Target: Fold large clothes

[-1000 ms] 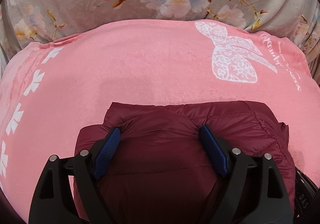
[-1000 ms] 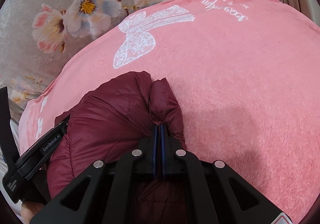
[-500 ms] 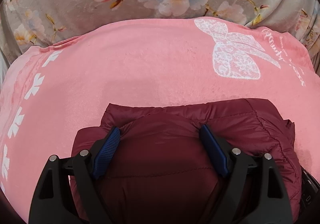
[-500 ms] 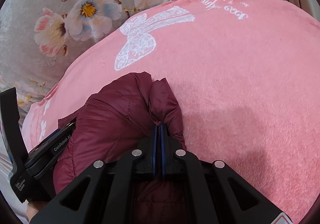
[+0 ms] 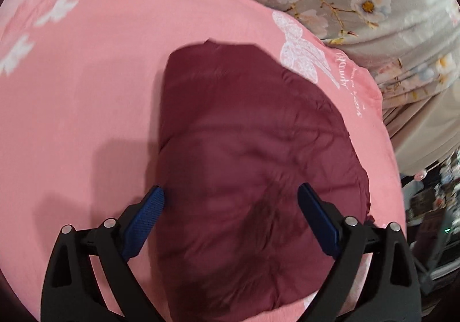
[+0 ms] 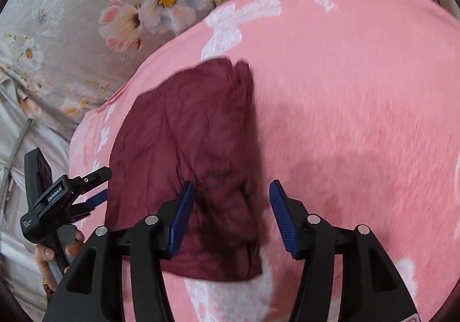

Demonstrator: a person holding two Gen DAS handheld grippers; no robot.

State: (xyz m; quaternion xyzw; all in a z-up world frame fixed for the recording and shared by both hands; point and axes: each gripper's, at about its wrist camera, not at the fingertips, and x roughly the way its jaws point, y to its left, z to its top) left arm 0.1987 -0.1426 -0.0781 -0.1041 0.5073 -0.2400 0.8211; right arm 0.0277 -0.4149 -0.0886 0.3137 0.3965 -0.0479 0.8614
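Note:
A dark red puffer jacket (image 5: 244, 155) lies folded into a compact bundle on a pink blanket (image 5: 86, 98). It also shows in the right wrist view (image 6: 189, 149). My left gripper (image 5: 231, 204) is open and raised above the bundle's near end, holding nothing. My right gripper (image 6: 230, 198) is open above the bundle's near right edge, also empty. The left gripper also shows in the right wrist view (image 6: 95, 198) at the bundle's left side, held by a hand.
The pink blanket (image 6: 359, 92) with white butterfly print covers a bed with grey floral bedding (image 5: 359, 6) behind it. Room clutter (image 5: 431, 207) shows beyond the blanket's right edge in the left wrist view.
My right gripper has opened and let go of the jacket. Both grippers have lifted and pulled back, so the whole folded bundle now shows lying on the blanket.

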